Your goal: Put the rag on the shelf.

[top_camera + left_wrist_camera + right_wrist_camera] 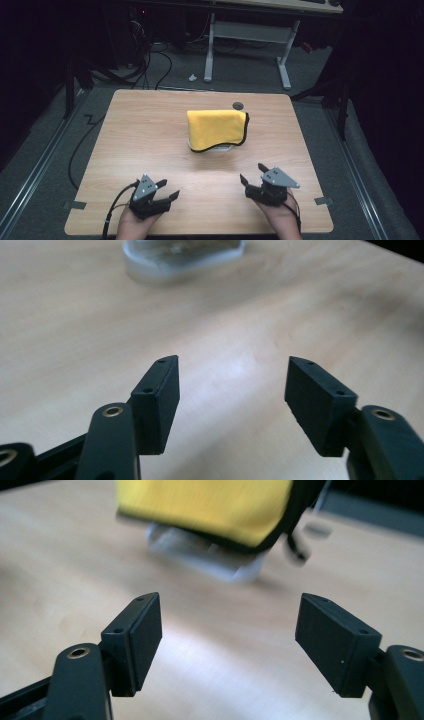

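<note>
A yellow cloth [216, 129] with a black hem lies folded over a clear container [215, 148] in the middle of the wooden table [150, 130]. Near the front edge, a hand holds my left gripper [169, 187] open, with nothing between its jaws. At the front right my right gripper [251, 172] is open too and holds nothing. In the left gripper view the gripper [232, 385] hovers over bare wood, with the clear container [180, 257] far ahead. In the right gripper view the gripper [230, 625] faces the yellow cloth [210, 505] and the container [210, 557] beneath it.
A small dark round cap [238, 105] sits in the table top behind the cloth. A white desk frame [247, 35] stands on the floor beyond the table. Cables [85, 140] run along the floor at the left.
</note>
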Motion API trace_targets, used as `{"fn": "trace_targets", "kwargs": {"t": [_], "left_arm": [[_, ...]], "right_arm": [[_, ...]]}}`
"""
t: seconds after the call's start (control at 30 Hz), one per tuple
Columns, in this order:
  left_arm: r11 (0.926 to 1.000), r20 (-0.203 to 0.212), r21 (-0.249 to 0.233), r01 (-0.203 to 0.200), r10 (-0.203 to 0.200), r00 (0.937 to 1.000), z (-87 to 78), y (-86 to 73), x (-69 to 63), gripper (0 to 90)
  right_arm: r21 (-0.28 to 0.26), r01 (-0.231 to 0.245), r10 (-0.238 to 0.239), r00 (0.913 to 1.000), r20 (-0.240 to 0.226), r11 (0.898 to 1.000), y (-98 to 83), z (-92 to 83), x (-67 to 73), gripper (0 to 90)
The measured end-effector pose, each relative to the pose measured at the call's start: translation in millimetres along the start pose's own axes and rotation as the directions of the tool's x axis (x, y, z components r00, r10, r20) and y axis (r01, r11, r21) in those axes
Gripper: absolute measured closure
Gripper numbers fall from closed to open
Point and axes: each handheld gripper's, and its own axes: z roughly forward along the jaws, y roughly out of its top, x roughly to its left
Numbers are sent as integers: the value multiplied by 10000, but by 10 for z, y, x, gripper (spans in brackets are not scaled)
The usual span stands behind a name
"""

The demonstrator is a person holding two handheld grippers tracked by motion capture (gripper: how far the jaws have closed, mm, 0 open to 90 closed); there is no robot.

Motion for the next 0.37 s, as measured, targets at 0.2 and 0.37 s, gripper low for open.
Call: {"fn": "trace_targets", "kwargs": {"t": [0.2,0.37], "left_arm": [[9966,196,631,-520,509,9985,115,-14,-92,397],[9976,285,611,-314,297,9992,129,-21,-58,397]], "right_arm": [[805,372,-364,9993,-118,9961,-385,33,159,349],[768,-254,259,9997,-53,9967,-380,70,81,357]]}}
